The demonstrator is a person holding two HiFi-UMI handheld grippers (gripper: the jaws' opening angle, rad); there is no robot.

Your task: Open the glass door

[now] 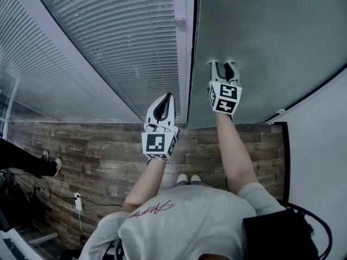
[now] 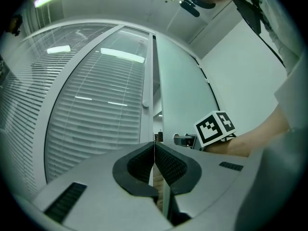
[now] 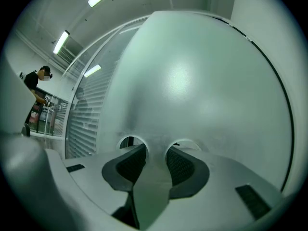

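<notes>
Wood-plank floor (image 1: pixel 108 150) — brown boards, mixed light and dark.
A pair of pale shoes (image 1: pixel 188 179) stands on it near the middle. At the left lies a white power strip (image 1: pixel 78 201) with a dark cable (image 1: pixel 105 204) running from it — another person's shoe (image 1: pixel 56 166) rests above, well apart.

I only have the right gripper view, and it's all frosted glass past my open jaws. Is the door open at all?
Observer: Slightly. The left gripper view shows a narrow gap between the glass door and the frame.
Operator: Where's the left gripper?
Observer: In the head view the left gripper is shut and empty, and points toward that opening edge.
Operator: Any handle nearby?
Observer: A small round knob sits on the frame, higher than both grippers.
</notes>
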